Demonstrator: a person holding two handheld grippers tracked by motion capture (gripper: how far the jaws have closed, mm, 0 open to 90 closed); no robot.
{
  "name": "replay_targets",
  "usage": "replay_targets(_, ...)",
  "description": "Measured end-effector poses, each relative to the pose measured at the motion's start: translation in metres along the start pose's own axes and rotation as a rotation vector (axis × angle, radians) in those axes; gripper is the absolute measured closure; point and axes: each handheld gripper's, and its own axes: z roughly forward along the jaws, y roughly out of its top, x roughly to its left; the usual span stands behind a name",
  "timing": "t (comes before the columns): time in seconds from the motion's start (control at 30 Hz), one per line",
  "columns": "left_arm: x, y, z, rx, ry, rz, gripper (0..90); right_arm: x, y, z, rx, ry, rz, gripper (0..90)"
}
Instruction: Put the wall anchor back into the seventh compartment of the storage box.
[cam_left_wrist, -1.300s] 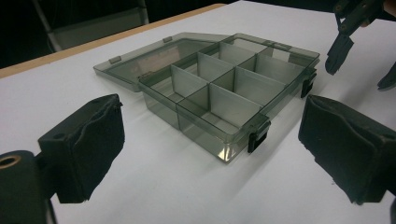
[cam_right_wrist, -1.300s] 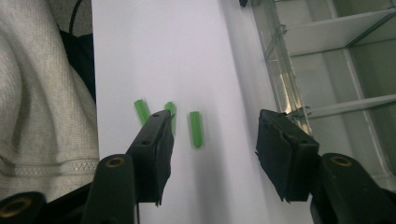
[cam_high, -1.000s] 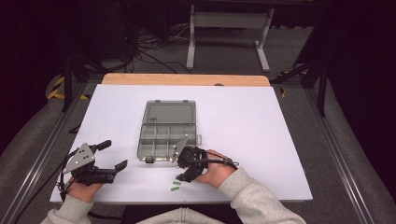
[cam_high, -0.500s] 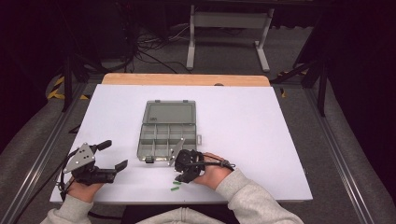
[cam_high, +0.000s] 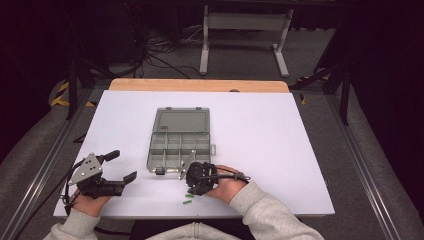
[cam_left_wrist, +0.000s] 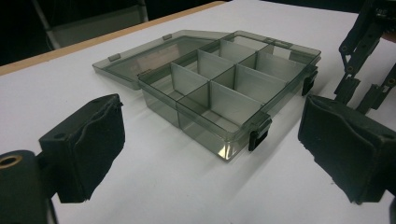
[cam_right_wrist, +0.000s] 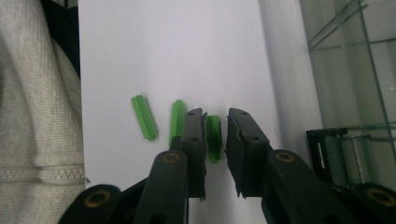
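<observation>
A box (cam_high: 178, 141) is sitting near the middle of the table (cam_high: 280, 135), with its lid (cam_high: 181, 120) lying open flat behind it, on the far side. The left gripper (cam_high: 118, 165) is resting near the front left edge of the table, to the left of the box. The right gripper (cam_high: 192, 186) is sitting just in front of the box's front right corner. Three small plugs are lying side by side on the table before the box. One plug (cam_right_wrist: 213, 136) is lying between the right gripper's jaws. A second plug (cam_right_wrist: 177, 120) is lying just beside it, and the third plug (cam_right_wrist: 144, 117) is lying next to that, nearest the person's sleeve (cam_right_wrist: 37, 112).
</observation>
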Motion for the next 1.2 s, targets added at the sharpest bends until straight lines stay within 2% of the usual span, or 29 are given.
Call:
replay_targets(0.1, 0.000, 0.000, 0.000, 0.000, 0.001, 0.000, 8.0, 0.000, 0.000, 0.000, 0.007, -0.001, -0.005, 83.6)
replay_targets(0.27, 0.000, 0.000, 0.000, -0.001, -0.002, -0.001, 7.9, 0.000, 0.002, -0.001, 0.023, -0.006, -0.015, 84.0)
replay_targets(0.6, 0.000, 0.000, 0.000, -0.003, -0.001, -0.001, 7.9, -0.004, 0.006, -0.018, -0.016, -0.011, 0.013, 84.0)
replay_targets(0.83, 0.000, 0.000, 0.000, 0.001, 0.000, -0.004, 7.9, -0.012, 0.012, -0.036, -0.060, -0.014, 0.023, 83.9)
replay_targets(0.9, 0.000, 0.000, 0.000, 0.002, 0.000, -0.004, 7.9, -0.015, 0.013, -0.038, -0.070, -0.020, 0.013, 83.9)
replay_targets(1.2, 0.000, 0.000, 0.000, -0.001, 0.000, -0.005, 8.0, -0.026, 0.019, -0.049, -0.095, -0.044, 0.035, 83.9)
